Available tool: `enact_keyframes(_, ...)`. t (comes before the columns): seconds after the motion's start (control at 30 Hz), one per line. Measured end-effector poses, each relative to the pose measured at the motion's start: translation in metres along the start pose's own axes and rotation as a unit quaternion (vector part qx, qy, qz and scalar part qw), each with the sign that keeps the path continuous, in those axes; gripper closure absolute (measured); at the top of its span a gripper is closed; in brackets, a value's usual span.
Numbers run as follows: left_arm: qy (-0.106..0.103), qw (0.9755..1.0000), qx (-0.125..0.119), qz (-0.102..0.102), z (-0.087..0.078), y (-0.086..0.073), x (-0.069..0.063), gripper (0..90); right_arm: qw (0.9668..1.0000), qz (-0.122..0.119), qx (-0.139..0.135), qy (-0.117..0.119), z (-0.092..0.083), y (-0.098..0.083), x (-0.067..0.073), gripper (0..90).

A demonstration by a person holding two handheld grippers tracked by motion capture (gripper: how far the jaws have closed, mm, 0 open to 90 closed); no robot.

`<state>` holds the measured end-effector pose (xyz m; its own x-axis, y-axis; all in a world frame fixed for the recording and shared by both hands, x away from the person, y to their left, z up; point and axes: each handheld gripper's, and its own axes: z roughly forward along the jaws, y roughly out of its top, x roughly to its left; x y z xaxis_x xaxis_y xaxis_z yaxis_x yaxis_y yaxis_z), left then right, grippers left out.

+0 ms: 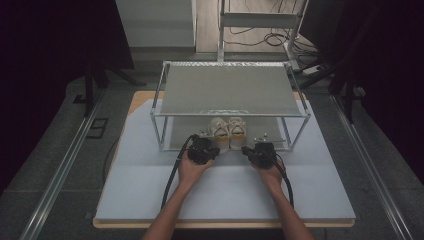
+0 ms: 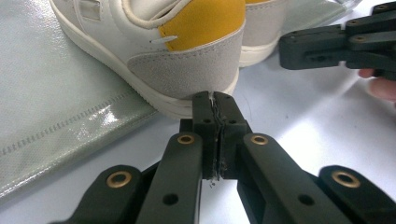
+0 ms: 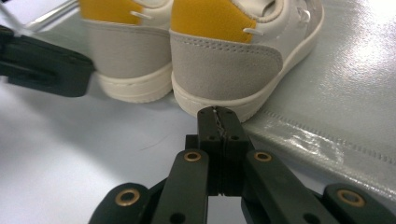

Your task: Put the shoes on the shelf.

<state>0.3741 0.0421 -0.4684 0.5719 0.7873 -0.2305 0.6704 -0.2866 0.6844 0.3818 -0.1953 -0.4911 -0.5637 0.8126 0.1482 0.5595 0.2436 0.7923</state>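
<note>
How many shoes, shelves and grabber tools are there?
Shoes: 2 (left shoe, right shoe)
Shelf racks: 1 (rack)
Grabber tools: 2 (left gripper, right gripper)
Total: 5

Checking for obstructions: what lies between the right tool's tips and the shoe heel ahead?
Nothing: right tool sits just before the shoe heel, per the right gripper view.

We see a dim high view with dark side edges; close up, glare streaks the shiny mat (image 3: 336,126), and nearby jaws blur.
</note>
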Motion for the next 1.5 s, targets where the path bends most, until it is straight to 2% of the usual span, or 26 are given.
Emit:
enact_keyframes(0.13, 0.005, 1.0000, 0.001, 0.004, 0.001, 0.002, 0.001, 88.4, 1.0000, 0.002, 0.001, 0.001, 0.004, 0.002, 0.001, 87.7)
enact_keyframes(0.23, 0.009, 0.9999, 0.003, 0.011, 0.005, 0.007, 0.010, 88.2, 1.0000, -0.002, 0.004, 0.001, 0.005, 0.003, 0.003, 87.5)
enact_keyframes(0.27, 0.013, 0.9999, 0.000, 0.008, 0.007, 0.009, 0.012, 87.9, 1.0000, -0.004, 0.005, 0.001, 0.006, 0.003, 0.004, 87.5)
enact_keyframes(0.3, 0.017, 0.9998, -0.002, -0.006, 0.009, 0.010, 0.014, 87.8, 1.0000, -0.005, 0.005, -0.001, 0.006, 0.003, 0.004, 87.5)
enact_keyframes(0.33, 0.015, 0.9999, 0.000, 0.003, 0.011, 0.012, 0.018, 87.5, 1.0000, -0.006, 0.006, 0.000, 0.006, 0.003, 0.004, 87.6)
enact_keyframes(0.47, 0.017, 0.9998, 0.007, 0.003, 0.017, 0.017, 0.026, 86.9, 1.0000, -0.005, 0.007, 0.002, 0.006, 0.003, 0.003, 87.9)
enact_keyframes(0.57, 0.015, 0.9999, 0.002, 0.004, 0.020, 0.017, 0.031, 87.2, 1.0000, -0.001, 0.004, 0.005, 0.007, 0.003, 0.002, 88.0)
enact_keyframes(0.7, 0.020, 0.9998, 0.001, 0.008, 0.020, 0.016, 0.030, 86.9, 1.0000, 0.001, 0.002, 0.005, 0.009, 0.004, 0.002, 88.0)
enact_keyframes(0.93, 0.018, 0.9998, 0.005, 0.008, 0.022, 0.015, 0.030, 86.8, 0.9999, 0.003, 0.004, -0.012, 0.017, 0.010, -0.001, 87.7)
enact_keyframes(1.1, 0.018, 0.9998, 0.006, 0.009, 0.022, 0.015, 0.030, 86.9, 0.9998, -0.006, 0.003, -0.017, 0.023, 0.014, -0.001, 87.7)
enact_keyframes(1.27, 0.019, 0.9997, 0.007, 0.010, 0.022, 0.015, 0.030, 86.4, 0.9998, -0.002, 0.003, -0.018, 0.027, 0.015, -0.001, 86.4)
enact_keyframes(1.4, 0.019, 0.9997, 0.002, 0.014, 0.021, 0.015, 0.029, 82.2, 0.9997, -0.004, 0.002, -0.024, 0.026, 0.015, 0.000, 81.9)
enact_keyframes(1.5, 0.019, 0.9996, -0.010, 0.018, 0.018, 0.014, 0.028, 75.0, 0.9996, -0.003, -0.005, -0.028, 0.020, 0.014, 0.000, 77.1)
